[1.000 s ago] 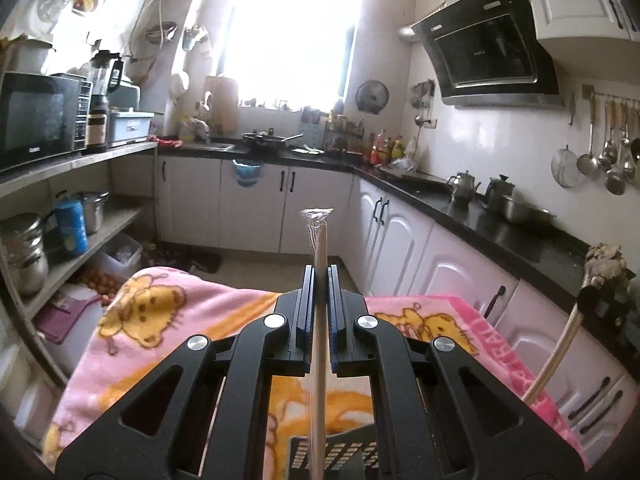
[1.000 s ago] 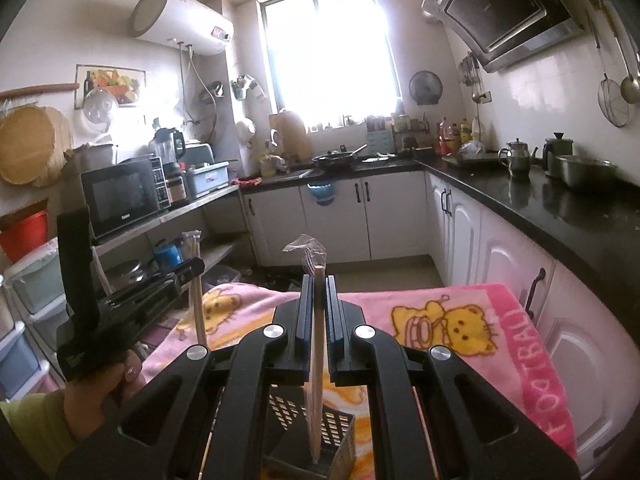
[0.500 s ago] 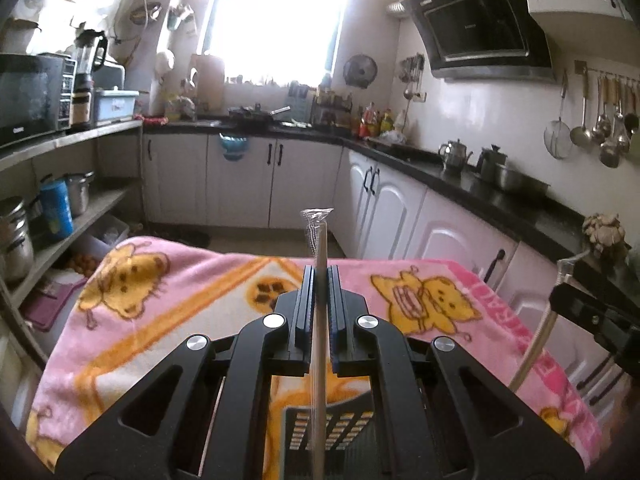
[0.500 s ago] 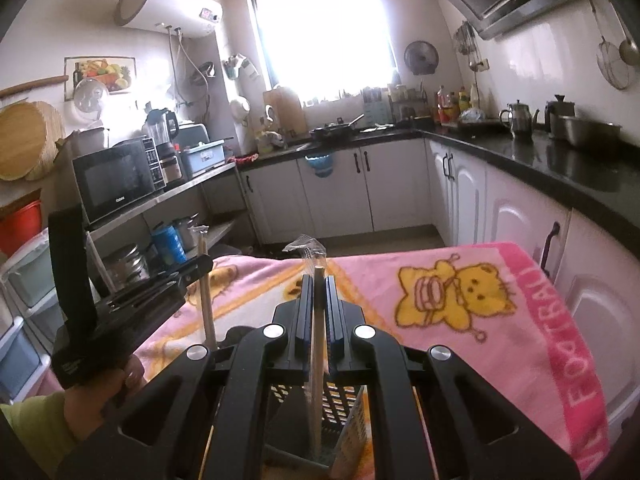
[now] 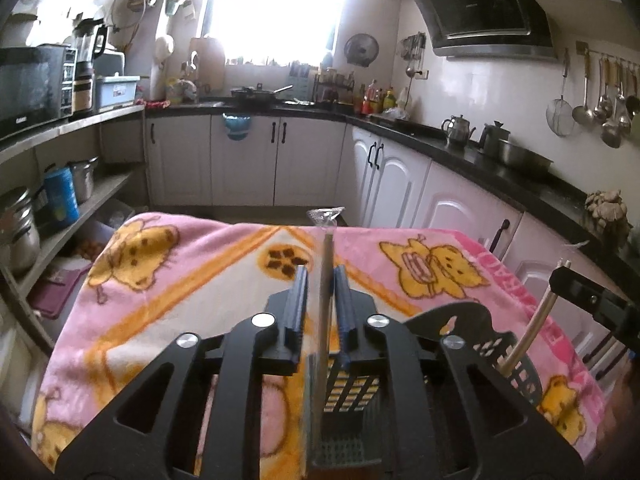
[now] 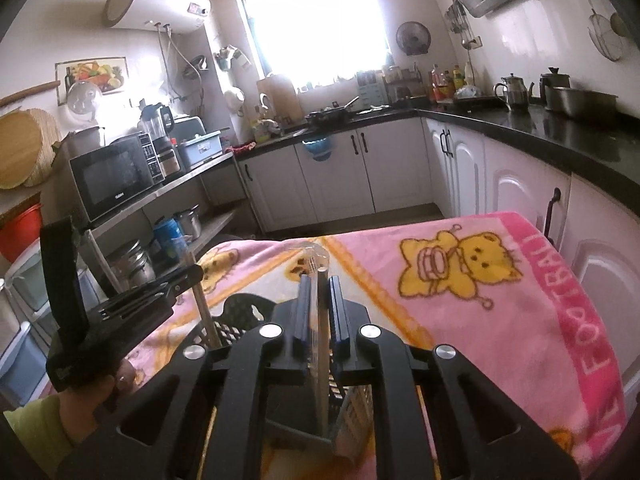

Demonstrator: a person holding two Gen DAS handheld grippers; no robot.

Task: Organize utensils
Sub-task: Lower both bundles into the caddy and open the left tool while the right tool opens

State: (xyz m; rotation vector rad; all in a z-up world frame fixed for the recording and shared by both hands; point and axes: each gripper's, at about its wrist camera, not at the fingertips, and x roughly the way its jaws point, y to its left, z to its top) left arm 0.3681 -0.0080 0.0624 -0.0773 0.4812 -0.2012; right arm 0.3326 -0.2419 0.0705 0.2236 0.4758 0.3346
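My left gripper (image 5: 322, 276) hangs over a black perforated utensil holder (image 5: 516, 364) on the pink blanket (image 5: 180, 280). Its jaws are opening. A plastic-wrapped pair of chopsticks (image 5: 326, 264) stands upright between them, leaning by the right pad, with a gap on the left, and its lower end is down in the holder. My right gripper (image 6: 319, 300) is over the same holder (image 6: 240, 314), and its jaws are opening too. A second wrapped pair of chopsticks (image 6: 321, 332) stands between them with slim gaps. Each view shows the other gripper (image 6: 198, 270) (image 5: 556, 276) alongside.
The blanket (image 6: 480, 300) covers a small table with edges on all sides. White cabinets and a black counter (image 5: 500, 168) with kettles run along the right. Open shelves (image 5: 80, 196) with pots and a microwave (image 6: 116, 176) stand at the left. A hand (image 6: 100, 392) holds the left gripper.
Both grippers have come down towards the blanket, lowering the chopsticks into the holder. Both pairs of jaws, clamped tight before, now stand slightly apart from the chopsticks.
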